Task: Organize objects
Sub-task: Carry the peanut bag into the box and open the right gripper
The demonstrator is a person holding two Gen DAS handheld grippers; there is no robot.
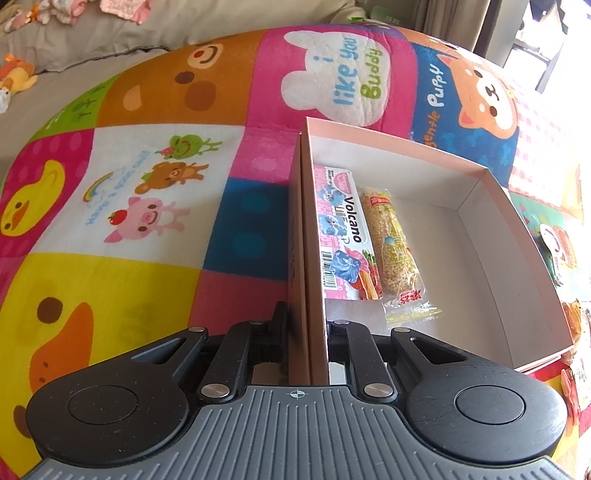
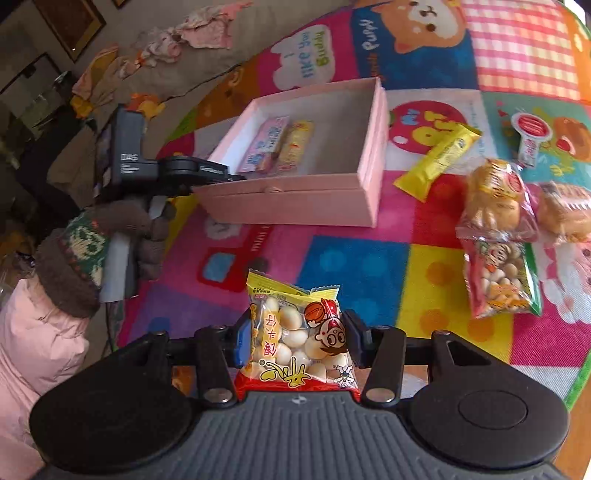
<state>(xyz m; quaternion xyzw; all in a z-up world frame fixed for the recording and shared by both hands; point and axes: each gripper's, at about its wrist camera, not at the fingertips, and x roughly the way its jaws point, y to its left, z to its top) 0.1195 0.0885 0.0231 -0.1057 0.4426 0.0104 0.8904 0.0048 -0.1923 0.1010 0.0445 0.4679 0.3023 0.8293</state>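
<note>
My left gripper (image 1: 306,325) is clamped on the near-left wall of the pink box (image 1: 480,173), one finger outside, one inside. Landmark is the box; it sits on the patchwork cartoon mat (image 1: 147,206). Inside it, against the wall I hold, lies the Volcano snack pack (image 1: 345,236), and the yellow grain bar (image 1: 397,247) lies touching it on the far side from that wall. Rest of the box floor is bare cardboard.

My right gripper (image 2: 297,341) is closed on a packet of small round biscuits (image 2: 299,336) with a cartoon boy face, held in front of the box, apart from it. From the right wrist view the left gripper (image 2: 207,175) shows at the box's left corner, held by a knit-gloved hand (image 2: 140,236).

Right of the box on the mat: a yellow wrapped bar (image 2: 439,155) just beside it, a red-capped small packet (image 2: 530,138) farther out, a bagged bun (image 2: 495,195), a second bun (image 2: 565,210) at the frame edge, and a second biscuit bag (image 2: 498,277) touching the bagged bun's near end. Behind the box, a grey cushion (image 1: 110,33) with pink cloth on it.
</note>
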